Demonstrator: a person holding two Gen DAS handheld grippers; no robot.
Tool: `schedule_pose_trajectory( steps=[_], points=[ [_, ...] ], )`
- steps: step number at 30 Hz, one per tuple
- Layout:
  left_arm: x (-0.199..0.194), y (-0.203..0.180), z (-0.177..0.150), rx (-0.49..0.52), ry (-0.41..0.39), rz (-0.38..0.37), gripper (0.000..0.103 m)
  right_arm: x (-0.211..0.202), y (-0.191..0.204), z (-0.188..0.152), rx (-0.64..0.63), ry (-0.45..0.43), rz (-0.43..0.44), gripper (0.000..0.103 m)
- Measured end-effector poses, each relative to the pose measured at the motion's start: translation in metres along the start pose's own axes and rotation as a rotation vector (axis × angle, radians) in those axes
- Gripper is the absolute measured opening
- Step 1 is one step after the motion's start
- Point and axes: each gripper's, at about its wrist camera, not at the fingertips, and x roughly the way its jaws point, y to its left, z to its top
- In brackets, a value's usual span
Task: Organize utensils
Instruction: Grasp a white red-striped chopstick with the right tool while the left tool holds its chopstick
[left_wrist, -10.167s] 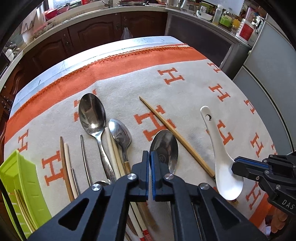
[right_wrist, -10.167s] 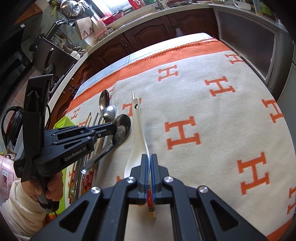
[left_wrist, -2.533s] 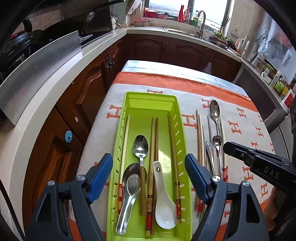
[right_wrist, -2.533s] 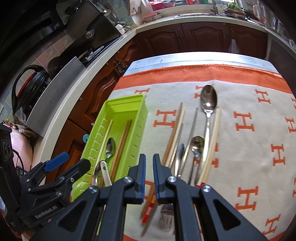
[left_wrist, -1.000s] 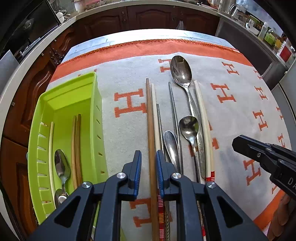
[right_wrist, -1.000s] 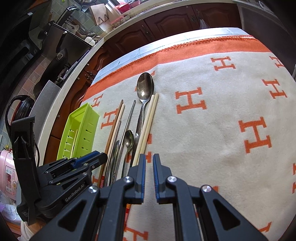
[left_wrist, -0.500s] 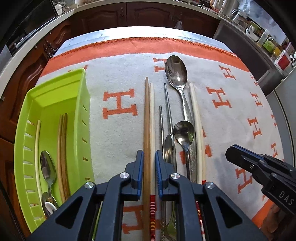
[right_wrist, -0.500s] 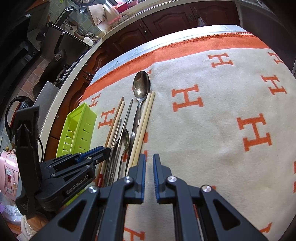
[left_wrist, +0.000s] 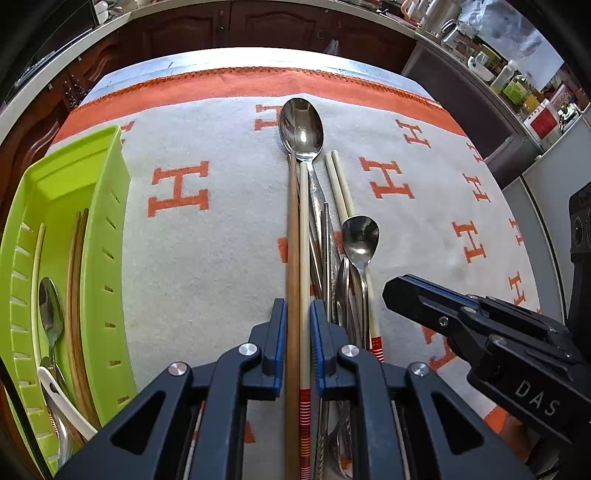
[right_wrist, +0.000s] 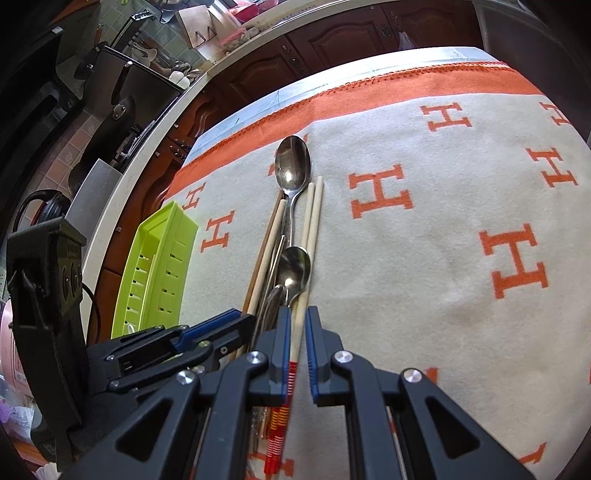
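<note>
The utensils still to be sorted lie in one tight bundle on the blanket (left_wrist: 221, 258), all pointing the same way, so that you can take them by their near ends. On the tray side of the bundle lie a brown chopstick (left_wrist: 292, 236) and a pale chopstick (left_wrist: 303, 236), touching along their length. Beside them is the large spoon (left_wrist: 301, 127) with its bowl at the far end, then a metal chopstick (left_wrist: 326, 236), the small spoon (left_wrist: 360, 236) and a pair of pale chopsticks (right_wrist: 313, 221) on the outer side.

Your left gripper (left_wrist: 297, 325) is clenched on the brown and pale chopsticks together: both run straight between its pads, near the end with red stripes. I judge you hold them as a pair because they go in the tray together.

Your right gripper (right_wrist: 296, 332) has its fingers almost closed around the striped end of the pale pair, and it seems to grasp at least one of them; I cannot tell whether both are between the pads.

The green tray (left_wrist: 110, 206) stands just beside the bundle on your left, and it already holds chopsticks, spoons and a white spoon (left_wrist: 62, 398). So the left pair has only a short way to go, I think.
</note>
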Motion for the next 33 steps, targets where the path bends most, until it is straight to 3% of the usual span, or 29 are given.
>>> schedule_pose_trajectory(
  steps=[3,10,24,26,28,33],
  points=[
    [-0.001,0.008,-0.002,-0.049,-0.002,-0.027,0.01,0.003,0.001,0.0,-0.005,0.014,-0.005,0.008],
    [-0.007,0.028,-0.005,-0.108,-0.034,0.017,0.01,0.012,0.004,-0.003,-0.022,0.055,-0.038,0.008],
    [-0.009,0.028,-0.012,-0.078,-0.046,0.035,0.011,0.024,0.028,-0.005,-0.127,0.054,-0.135,0.017],
    [-0.008,0.027,-0.013,-0.072,-0.048,0.039,0.011,0.025,0.028,-0.005,-0.137,0.057,-0.126,0.016],
    [-0.008,0.026,-0.013,-0.068,-0.051,0.042,0.011,0.024,0.024,-0.005,-0.114,0.061,-0.099,0.007],
    [-0.009,0.028,-0.014,-0.074,-0.046,0.027,0.01,0.02,0.017,-0.007,-0.055,0.072,-0.039,0.006]
  ],
)
